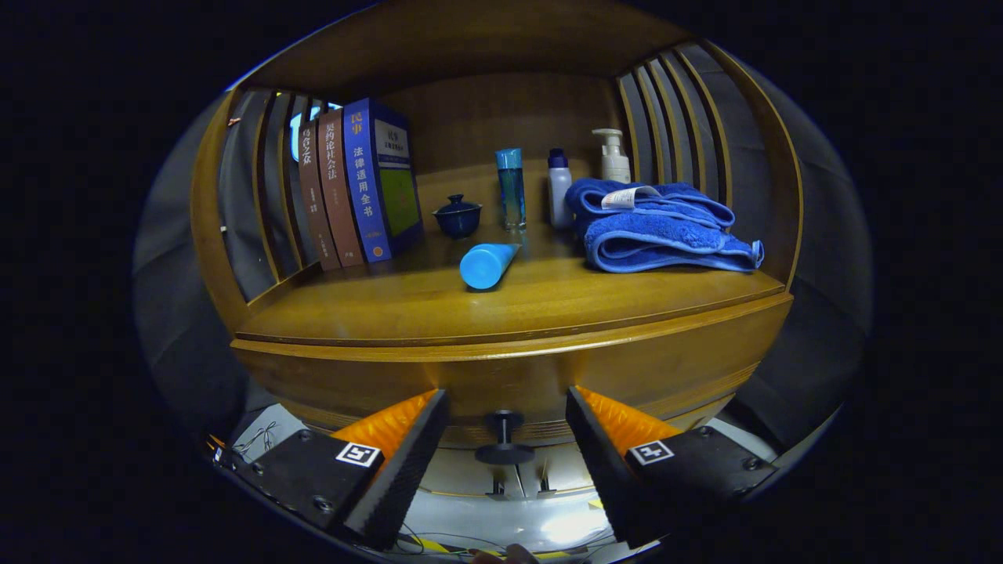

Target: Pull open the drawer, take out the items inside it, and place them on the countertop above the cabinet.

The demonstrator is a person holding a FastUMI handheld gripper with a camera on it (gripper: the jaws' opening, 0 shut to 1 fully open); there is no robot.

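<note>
A wooden cabinet has a drawer front (674,368) below its countertop (486,305). The drawer's dark round knob (504,439) sticks out toward me, and the drawer looks closed. My gripper (505,419) is open, its two black-and-orange fingers standing to either side of the knob without touching it. On the countertop a light blue tube (487,264) lies on its side, pointing toward the back. I cannot see inside the drawer.
On the countertop stand three books (356,188) at the left, a small dark blue lidded cup (458,217), a tall blue bottle (511,188), a white bottle (559,188), a pump bottle (613,157) and a folded blue towel (662,227). Slatted wooden sides enclose the shelf.
</note>
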